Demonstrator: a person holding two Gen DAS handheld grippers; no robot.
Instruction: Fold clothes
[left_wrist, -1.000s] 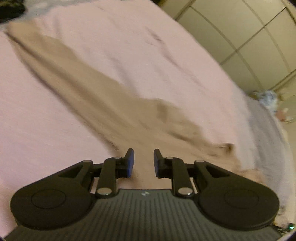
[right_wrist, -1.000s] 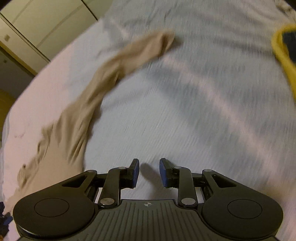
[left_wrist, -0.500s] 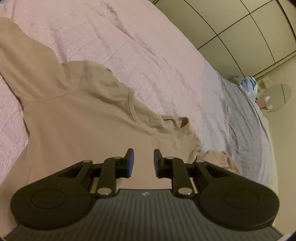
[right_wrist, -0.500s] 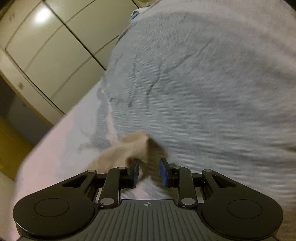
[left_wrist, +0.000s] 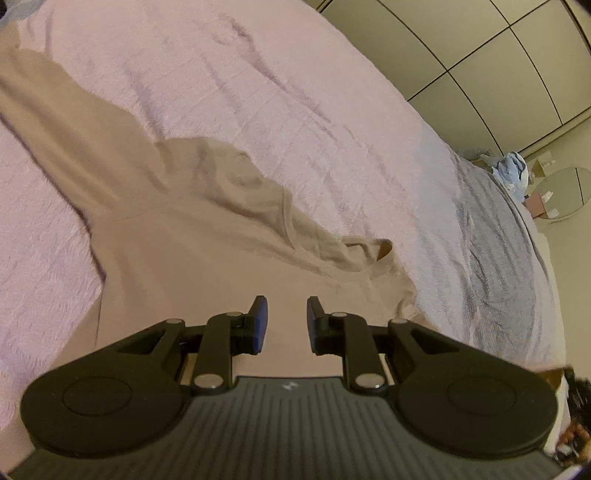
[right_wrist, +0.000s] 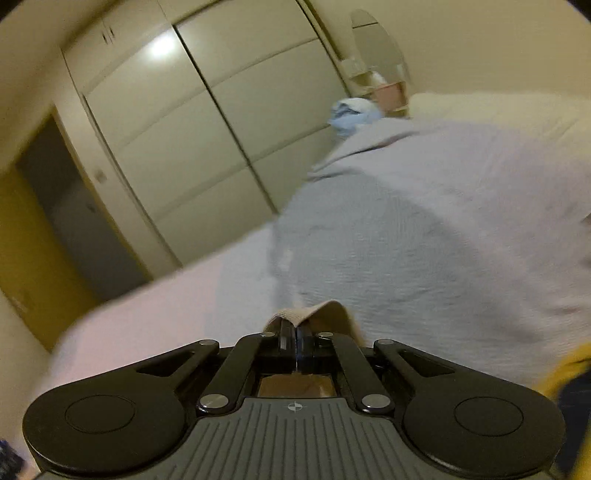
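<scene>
Barely started: the tan shirt (left_wrist: 192, 266) lies rumpled and unfolded on the bed (left_wrist: 295, 96). Right claw (right_wrist: 295, 341) is clamped on its sleeve end, left claw (left_wrist: 283, 319) hangs apart, empty.

Home bedroom. Wide bed (left_wrist: 332, 110) under pink cover, grey blanket (right_wrist: 443, 229) on far part. Cream panelled wardrobe doors (right_wrist: 229, 122) along wall. Round mirror (left_wrist: 565, 192) and heaped blue laundry (left_wrist: 511, 171) beyond bed.

The left gripper (left_wrist: 283, 321) fingers stand parted and empty; right gripper (right_wrist: 296, 341) fingers pinched together on fabric.
</scene>
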